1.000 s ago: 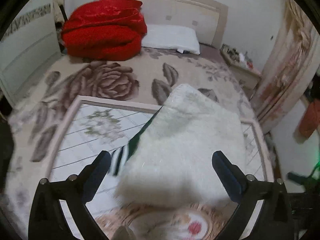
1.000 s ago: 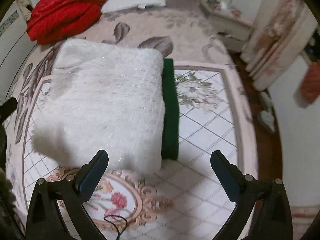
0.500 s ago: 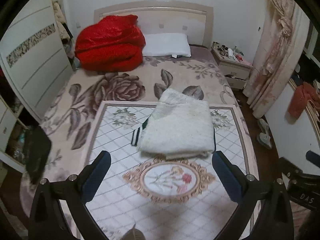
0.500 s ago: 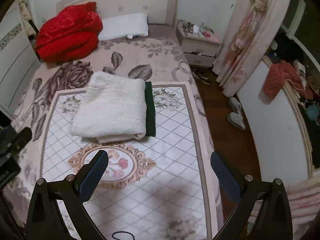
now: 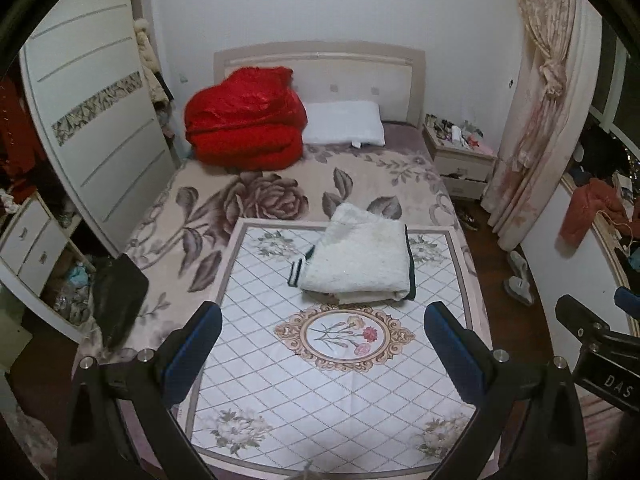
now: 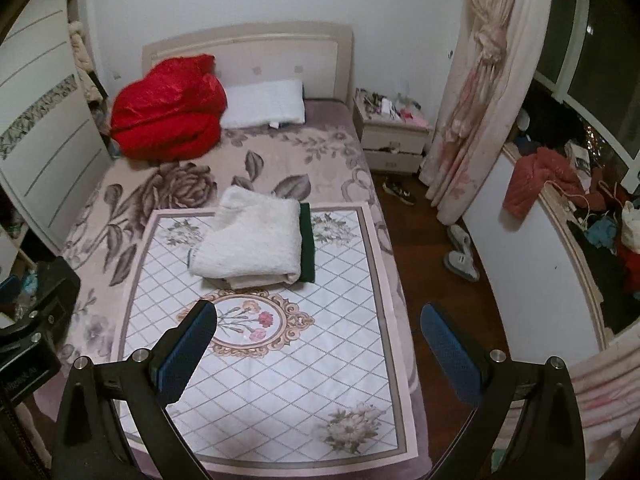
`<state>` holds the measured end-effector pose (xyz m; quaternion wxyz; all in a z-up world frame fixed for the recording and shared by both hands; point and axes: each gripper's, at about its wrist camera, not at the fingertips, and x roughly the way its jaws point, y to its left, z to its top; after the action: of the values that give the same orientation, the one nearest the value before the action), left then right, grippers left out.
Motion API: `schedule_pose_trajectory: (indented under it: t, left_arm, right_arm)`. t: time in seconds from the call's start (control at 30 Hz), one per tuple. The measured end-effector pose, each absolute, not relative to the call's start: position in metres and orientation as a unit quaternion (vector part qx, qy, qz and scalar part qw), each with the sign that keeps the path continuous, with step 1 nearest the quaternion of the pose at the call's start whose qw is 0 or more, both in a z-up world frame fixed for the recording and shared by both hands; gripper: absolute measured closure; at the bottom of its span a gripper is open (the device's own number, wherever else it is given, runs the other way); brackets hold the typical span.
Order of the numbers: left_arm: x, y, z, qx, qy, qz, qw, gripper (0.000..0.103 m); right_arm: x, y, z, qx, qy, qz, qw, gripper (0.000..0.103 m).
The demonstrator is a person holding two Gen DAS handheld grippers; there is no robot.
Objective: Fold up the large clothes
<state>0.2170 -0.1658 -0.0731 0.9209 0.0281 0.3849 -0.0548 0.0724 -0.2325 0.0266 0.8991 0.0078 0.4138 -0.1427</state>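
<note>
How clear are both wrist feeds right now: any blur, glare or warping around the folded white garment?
Left wrist view: sharp, no motion blur; the folded fluffy white garment is evenly lit, the shiny red quilt shows glare, and the white wardrobe door bows from fisheye. Right wrist view: also sharp, with black vignette corners and a dim window side.

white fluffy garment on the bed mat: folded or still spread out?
Folded. The white fluffy garment lies as a compact rectangular stack with layered edges at its near end, on a dark green garment on the patterned mat.
</note>
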Motion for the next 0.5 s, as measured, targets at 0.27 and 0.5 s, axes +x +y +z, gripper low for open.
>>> schedule_pose_trajectory:
  t: [0.27, 0.5]
  left_arm:
    - [0.177, -0.157, -0.036, 0.026, 0.369, -0.044, 0.928, 0.000]
    - [0.155, -0.156, -0.022, 0.019, 0.383, -0.041, 0.923, 0.000]
  right_arm:
    - [0.011, -0.211, 0.092, -0.001, 0.371, -0.134, 0.919, 0.000]
    - [-0.016, -0.204, 0.115, -0.007, 0.371, -0.134, 0.919, 0.000]
